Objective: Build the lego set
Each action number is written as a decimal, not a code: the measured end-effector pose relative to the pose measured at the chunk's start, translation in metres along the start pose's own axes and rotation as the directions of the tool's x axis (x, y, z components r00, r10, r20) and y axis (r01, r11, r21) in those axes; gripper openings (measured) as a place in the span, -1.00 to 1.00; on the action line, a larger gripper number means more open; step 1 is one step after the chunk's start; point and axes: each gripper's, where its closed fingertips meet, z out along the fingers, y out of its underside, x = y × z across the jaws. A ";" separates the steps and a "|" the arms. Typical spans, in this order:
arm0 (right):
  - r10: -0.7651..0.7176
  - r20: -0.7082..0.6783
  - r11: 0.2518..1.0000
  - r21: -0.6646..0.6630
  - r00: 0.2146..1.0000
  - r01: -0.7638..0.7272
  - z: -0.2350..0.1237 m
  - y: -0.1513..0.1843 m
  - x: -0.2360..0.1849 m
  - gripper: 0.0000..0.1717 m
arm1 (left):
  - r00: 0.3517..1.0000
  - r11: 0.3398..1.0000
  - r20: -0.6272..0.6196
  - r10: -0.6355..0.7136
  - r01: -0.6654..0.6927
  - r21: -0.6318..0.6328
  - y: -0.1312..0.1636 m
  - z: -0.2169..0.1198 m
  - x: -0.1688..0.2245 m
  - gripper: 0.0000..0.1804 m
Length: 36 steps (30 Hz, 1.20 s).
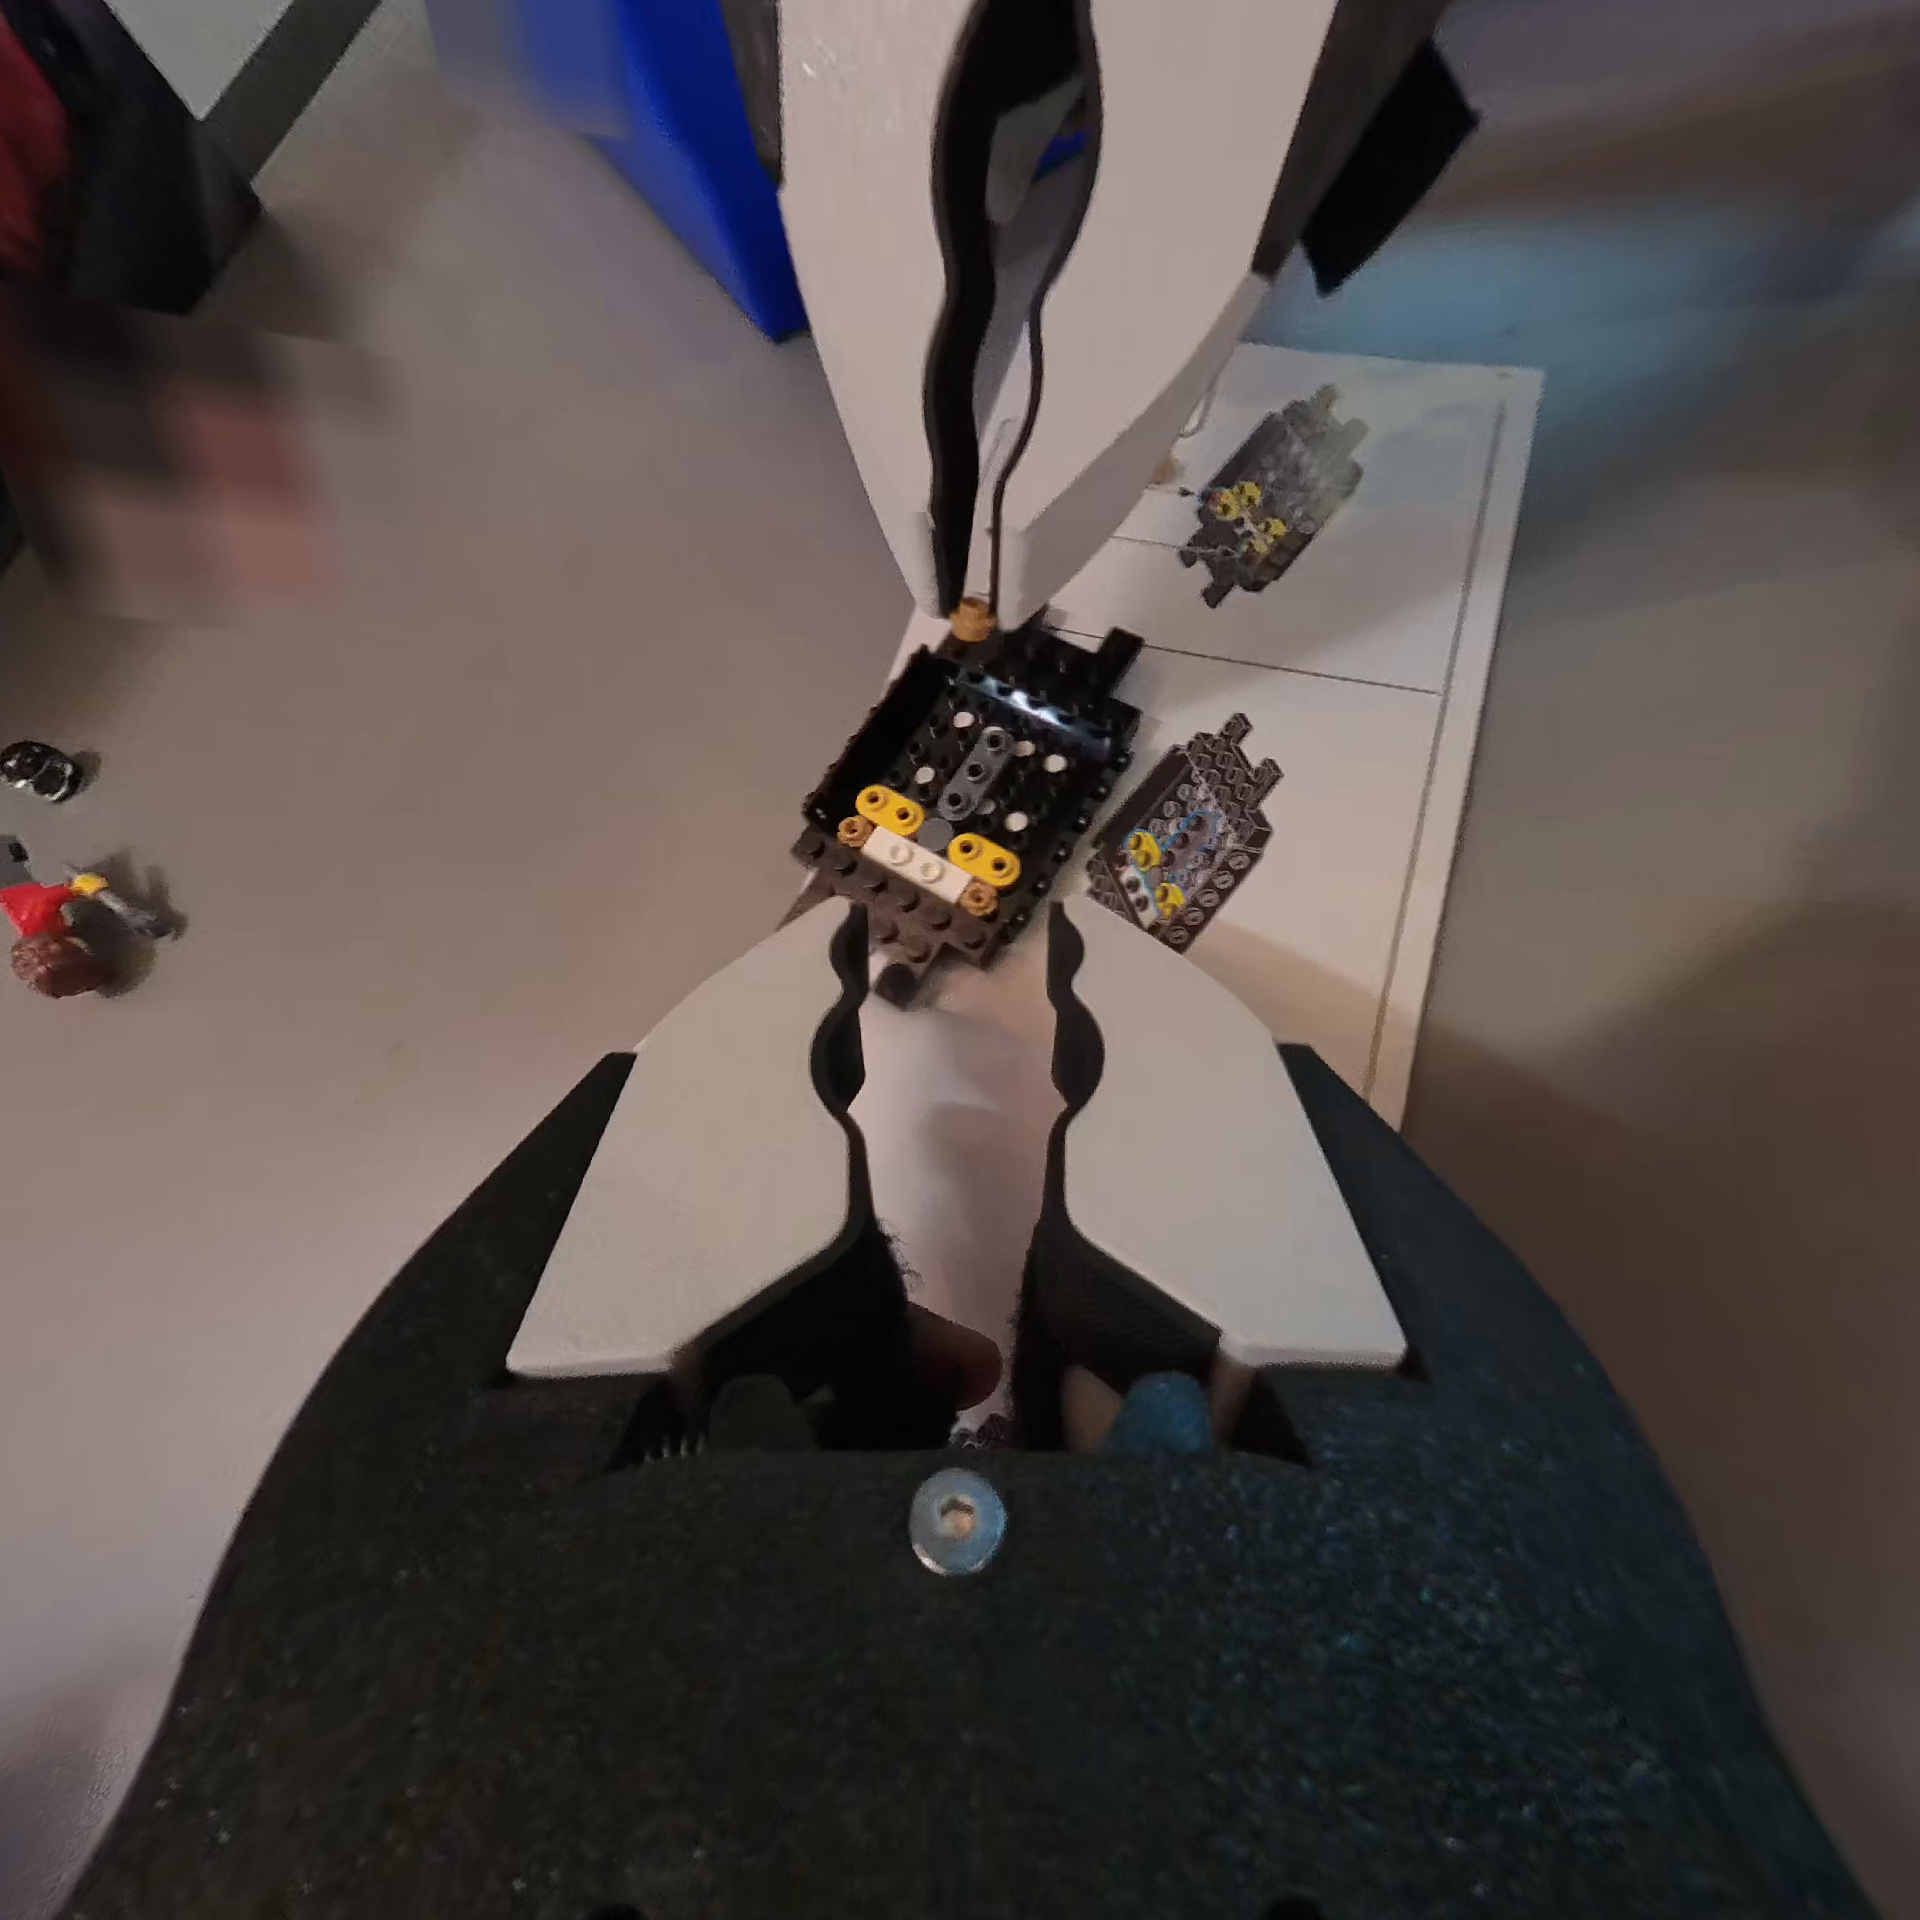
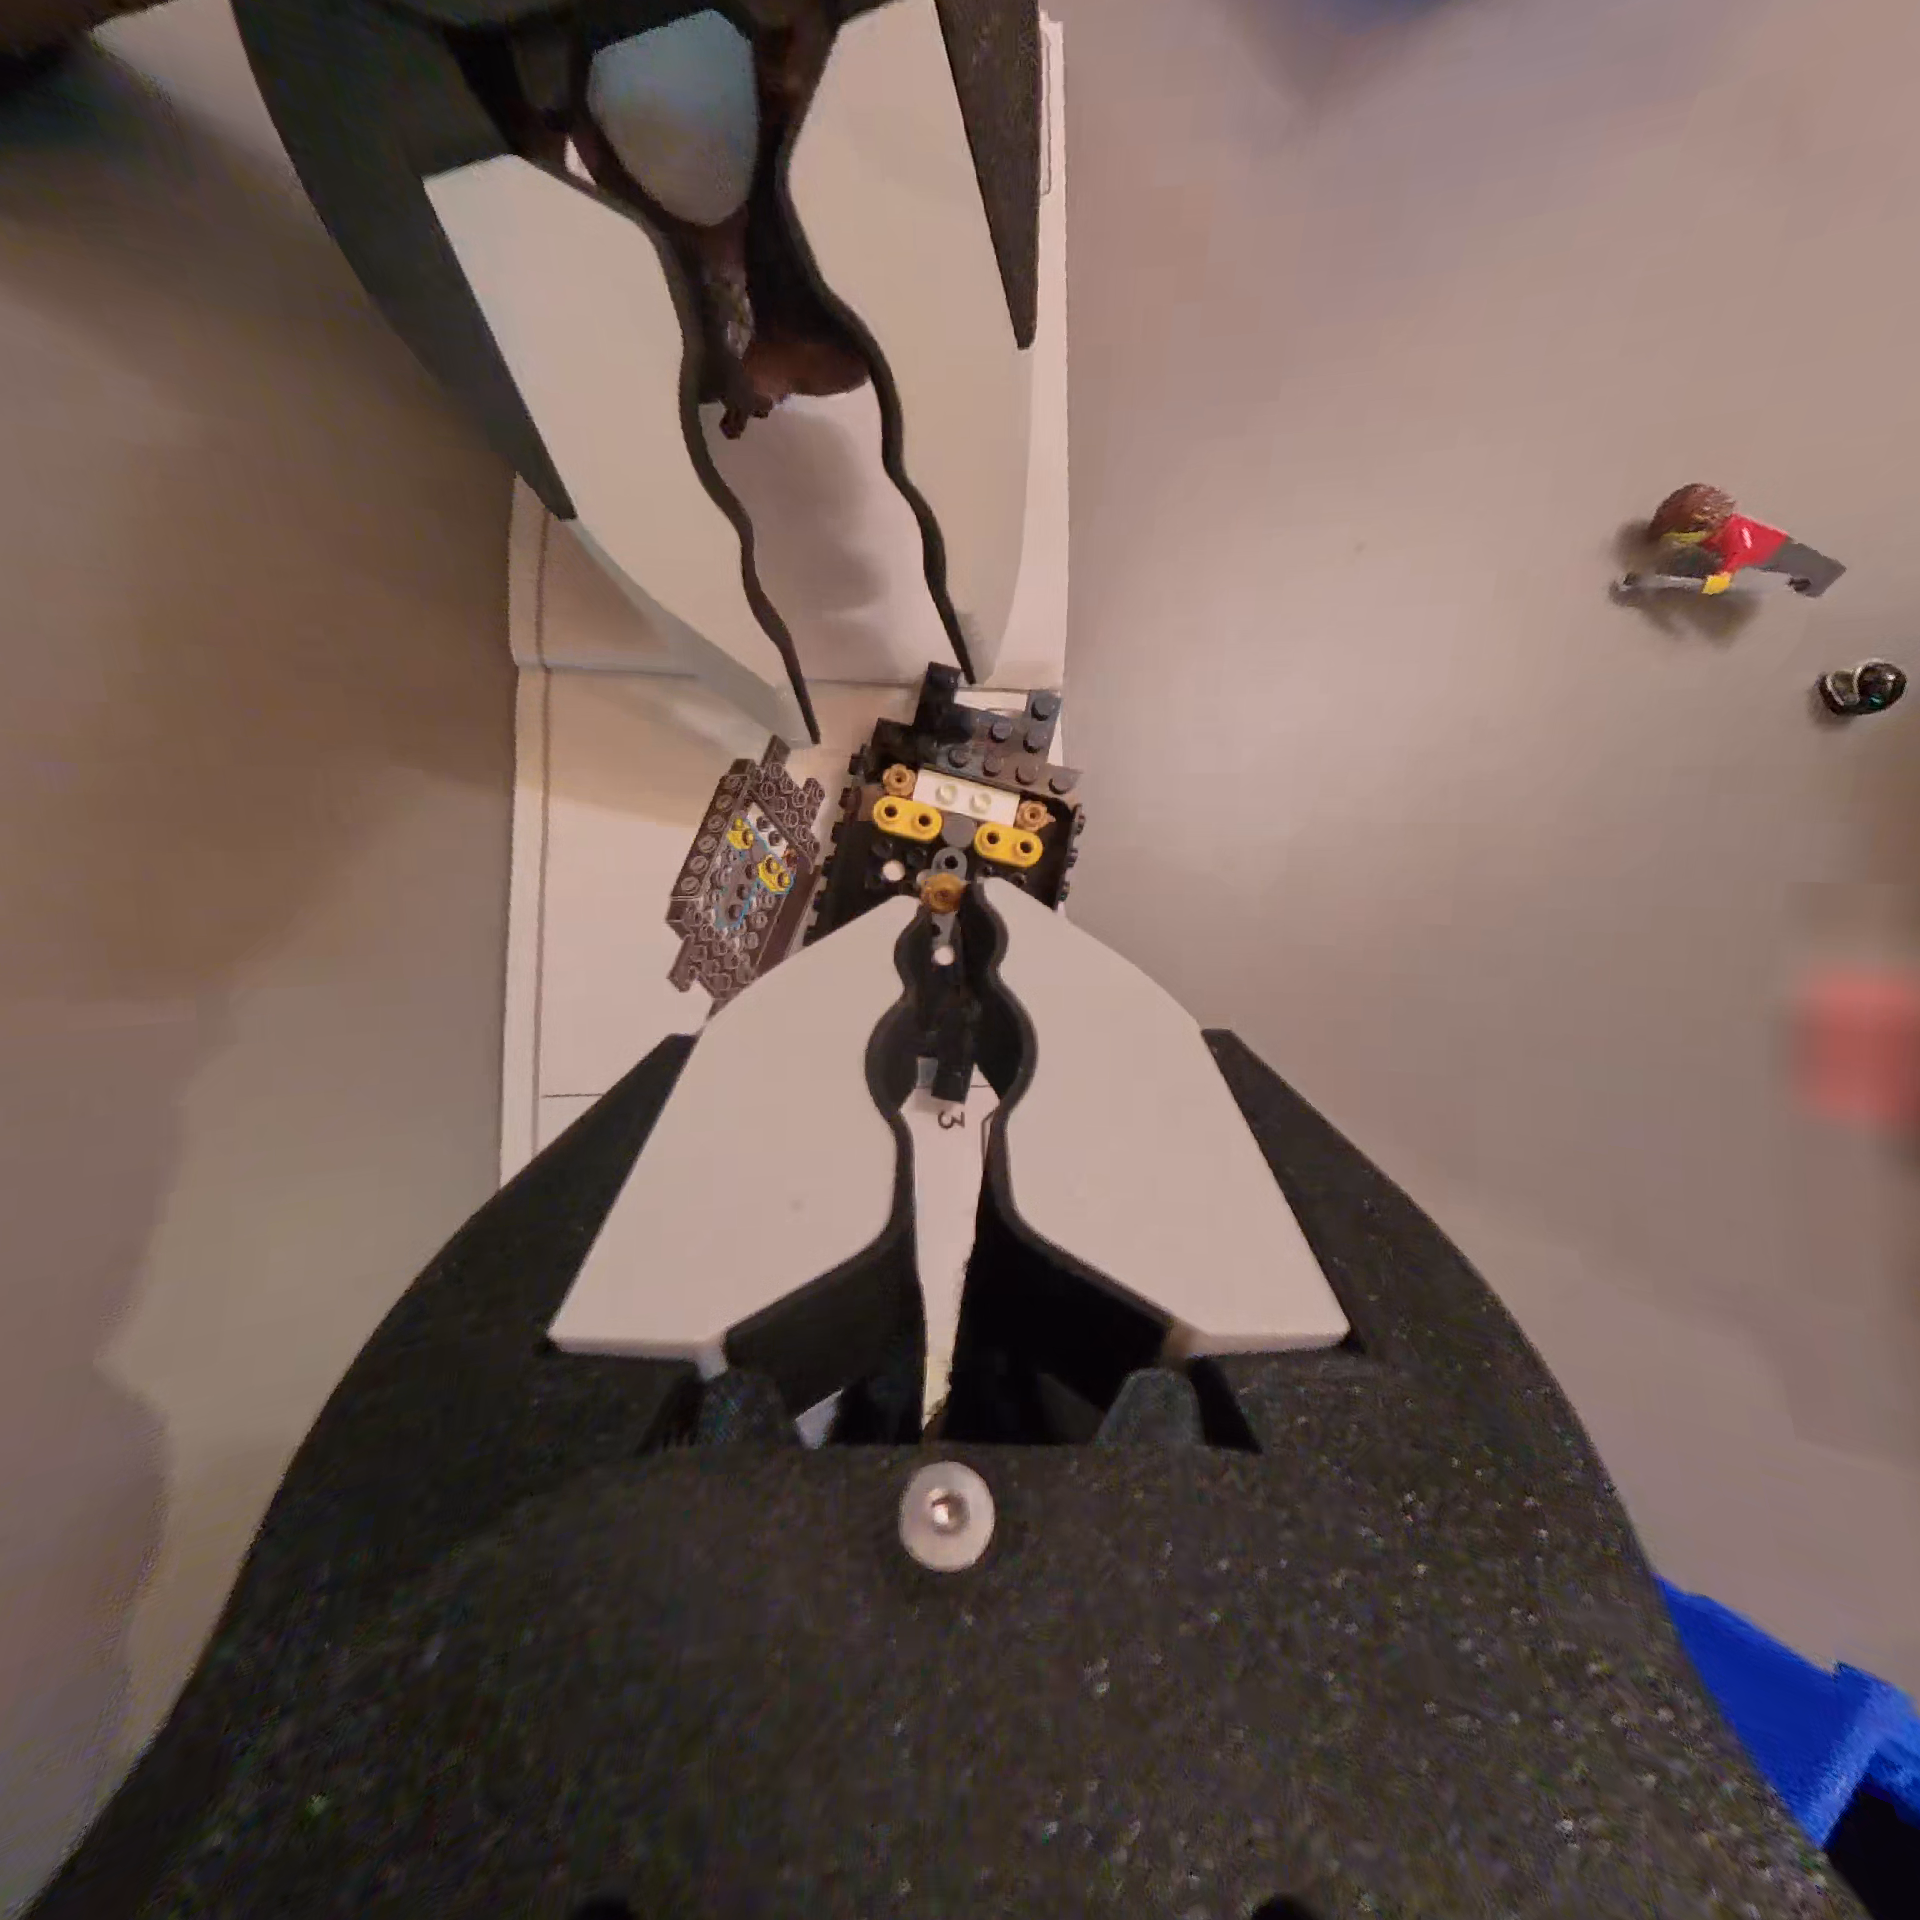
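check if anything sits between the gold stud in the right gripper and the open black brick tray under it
Nothing visible does. The right gripper pinches the gold stud over the black tray, above its grey plate. The left gripper is open at the tray's opposite end, off to the side.

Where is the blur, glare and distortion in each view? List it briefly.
Left wrist view: wide-angle bending at the edges; left side smeared, blue bin soft; a small glare streak on the black brick model, which is fairly sharp. Right wrist view: same bending; blurred pinkish patch at right edge; minifigure slightly soft; model sharp, the near claw casts shadow.
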 end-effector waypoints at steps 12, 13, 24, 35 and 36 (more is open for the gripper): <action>-0.160 0.013 0.971 -0.178 0.987 0.160 0.035 0.010 0.016 -0.94 | 0.995 0.995 0.017 -0.099 0.099 -0.025 0.009 0.001 -0.009 -0.68; -0.173 0.011 0.967 -0.188 0.985 0.172 0.036 0.010 0.017 -0.94 | 0.995 0.995 0.018 -0.096 0.097 -0.024 0.009 0.001 -0.009 -0.68; -0.191 0.016 0.956 -0.223 0.982 0.189 0.039 0.010 0.020 -0.94 | 0.994 0.993 0.000 -0.114 0.114 -0.024 0.009 0.001 -0.007 -0.67; -0.209 -0.015 0.937 -0.288 0.978 0.196 0.041 0.012 0.021 -0.93 | 0.993 0.993 -0.012 -0.114 0.113 -0.026 0.009 0.001 -0.006 -0.67; -0.211 -0.019 0.936 -0.293 0.977 0.197 0.041 0.012 0.021 -0.92 | 0.993 0.993 -0.012 -0.113 0.113 -0.026 0.009 0.001 -0.006 -0.67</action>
